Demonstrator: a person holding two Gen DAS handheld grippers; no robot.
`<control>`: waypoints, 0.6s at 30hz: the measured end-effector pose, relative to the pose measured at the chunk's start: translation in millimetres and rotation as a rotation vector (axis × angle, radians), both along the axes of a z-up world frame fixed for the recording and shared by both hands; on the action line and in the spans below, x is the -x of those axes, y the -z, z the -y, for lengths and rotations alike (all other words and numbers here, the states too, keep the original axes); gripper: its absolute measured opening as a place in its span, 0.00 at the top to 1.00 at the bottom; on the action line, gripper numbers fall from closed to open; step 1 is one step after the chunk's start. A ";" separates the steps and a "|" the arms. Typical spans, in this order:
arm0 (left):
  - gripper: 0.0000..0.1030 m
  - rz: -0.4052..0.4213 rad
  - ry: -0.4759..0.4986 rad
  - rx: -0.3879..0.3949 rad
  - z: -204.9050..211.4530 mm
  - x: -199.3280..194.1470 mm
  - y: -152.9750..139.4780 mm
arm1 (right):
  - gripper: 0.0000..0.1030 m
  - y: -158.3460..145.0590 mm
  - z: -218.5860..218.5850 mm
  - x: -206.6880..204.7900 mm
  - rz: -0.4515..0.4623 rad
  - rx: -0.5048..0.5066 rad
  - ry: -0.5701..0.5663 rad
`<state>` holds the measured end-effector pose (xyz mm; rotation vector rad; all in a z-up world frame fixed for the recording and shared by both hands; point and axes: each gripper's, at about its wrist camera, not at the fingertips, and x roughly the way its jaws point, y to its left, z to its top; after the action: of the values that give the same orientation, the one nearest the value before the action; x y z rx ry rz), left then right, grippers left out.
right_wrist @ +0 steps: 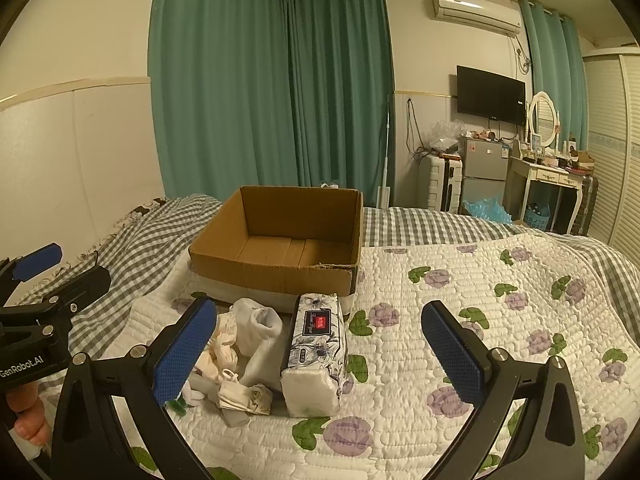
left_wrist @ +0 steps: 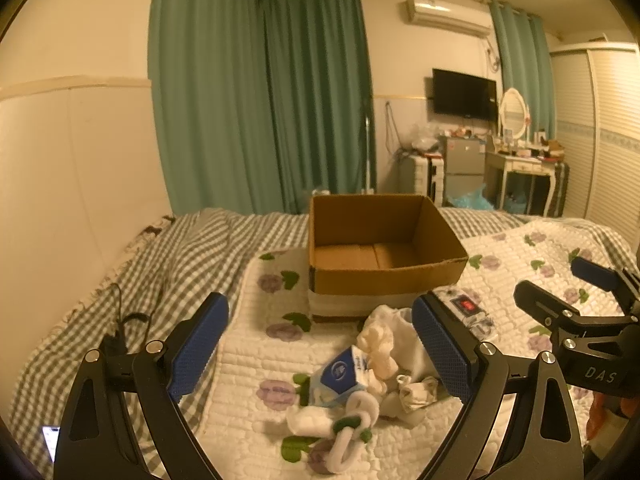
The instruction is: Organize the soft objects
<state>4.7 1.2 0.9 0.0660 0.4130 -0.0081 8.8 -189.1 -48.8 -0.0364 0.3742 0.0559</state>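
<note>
A pile of soft things lies on the floral quilt in front of an open, empty cardboard box [left_wrist: 384, 248] [right_wrist: 280, 248]. The pile holds white socks [left_wrist: 400, 340] [right_wrist: 256, 328], a blue-and-white packet [left_wrist: 340, 376], a white-and-green plush chain [left_wrist: 352, 428] and a floral tissue pack [right_wrist: 316, 352] [left_wrist: 466, 308]. My left gripper [left_wrist: 320, 352] is open and empty, above the pile. My right gripper [right_wrist: 320, 352] is open and empty, with the tissue pack between its fingers. Each gripper shows at the edge of the other's view.
The bed has a floral quilt [right_wrist: 480, 320] over a checked cover [left_wrist: 160, 260]. A wall runs along the left. A black cable [left_wrist: 120, 320] lies on the checked cover. Beyond the bed stand a fridge [right_wrist: 484, 168], a suitcase and a dressing table [right_wrist: 552, 184].
</note>
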 end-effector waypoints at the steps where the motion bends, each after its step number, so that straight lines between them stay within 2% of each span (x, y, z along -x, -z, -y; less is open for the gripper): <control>1: 0.08 -0.001 -0.001 0.000 -0.4 0.0 0.7 | 0.00 0.1 0.1 0.0 0.000 -0.001 -0.001; 18: 0.08 -0.001 -0.006 -0.002 -0.5 1.5 3.9 | 0.00 0.9 0.2 -0.7 -0.006 -0.001 -0.003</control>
<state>3.3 1.7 -3.1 0.0667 0.4146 -0.0020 9.5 -189.4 -49.7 -0.0364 0.3805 0.0595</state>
